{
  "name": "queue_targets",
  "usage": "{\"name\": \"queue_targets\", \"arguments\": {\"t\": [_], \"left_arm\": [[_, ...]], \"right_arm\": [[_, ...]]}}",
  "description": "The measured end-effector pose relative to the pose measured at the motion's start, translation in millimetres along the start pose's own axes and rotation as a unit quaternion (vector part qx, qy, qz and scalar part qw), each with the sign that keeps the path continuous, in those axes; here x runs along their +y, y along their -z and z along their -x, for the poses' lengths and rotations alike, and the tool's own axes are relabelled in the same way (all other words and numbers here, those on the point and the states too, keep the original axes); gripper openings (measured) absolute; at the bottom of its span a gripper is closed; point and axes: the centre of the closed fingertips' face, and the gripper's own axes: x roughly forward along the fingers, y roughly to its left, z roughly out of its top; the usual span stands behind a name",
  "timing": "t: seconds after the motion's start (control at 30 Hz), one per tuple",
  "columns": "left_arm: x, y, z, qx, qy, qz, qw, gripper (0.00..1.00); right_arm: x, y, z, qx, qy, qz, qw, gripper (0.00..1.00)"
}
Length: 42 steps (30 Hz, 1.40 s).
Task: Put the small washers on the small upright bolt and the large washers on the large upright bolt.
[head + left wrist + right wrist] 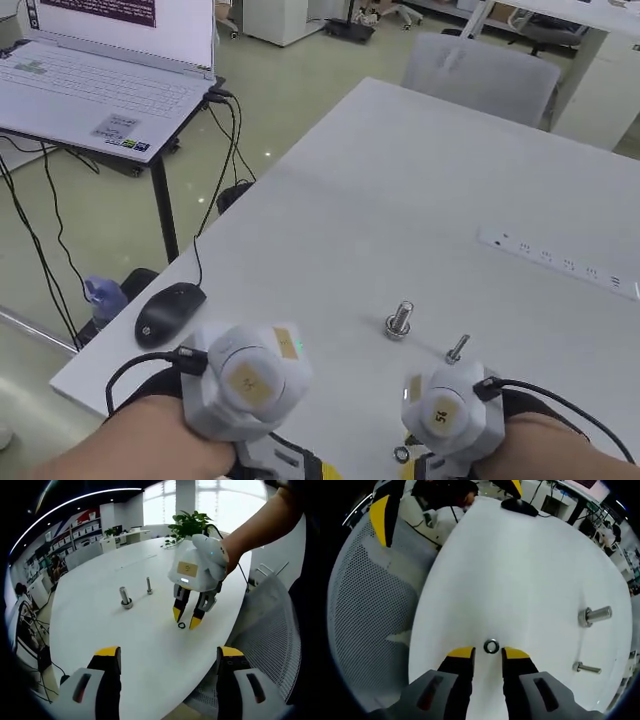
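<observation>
While right claw hangs over one washer lying flat on the worktop, jaws slightly apart w/ nothing pinched, left claw is spread wide, empty. Nearby stand small bolt & large bolt; no washer clearly threaded yet, so task looks barely started.

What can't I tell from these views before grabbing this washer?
Washer: small or large, too tiny in right gripper view, nothing alongside for comparison.
Large bolt: base too small in head view to tell stacked washers from flange.
Right gripper: tips hidden in head view under its own body.
</observation>
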Motion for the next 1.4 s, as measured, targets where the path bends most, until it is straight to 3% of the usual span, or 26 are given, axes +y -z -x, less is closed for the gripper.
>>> {"name": "queue_targets", "arguments": {"t": [0.9,1.4], "left_arm": [[-2.4,9.0,3.9,0.008,-0.009,0.007,0.9999,0.74],[-3.8,10.9,5.9,0.012,-0.012,0.008,0.9998,0.73]], "right_arm": [[-2.0,-1.2,0.4,0.013,0.004,0.003,0.9999,0.14],[-6.0,4.1,2.7,0.011,0.003,-0.032,0.9994,0.13]]}}
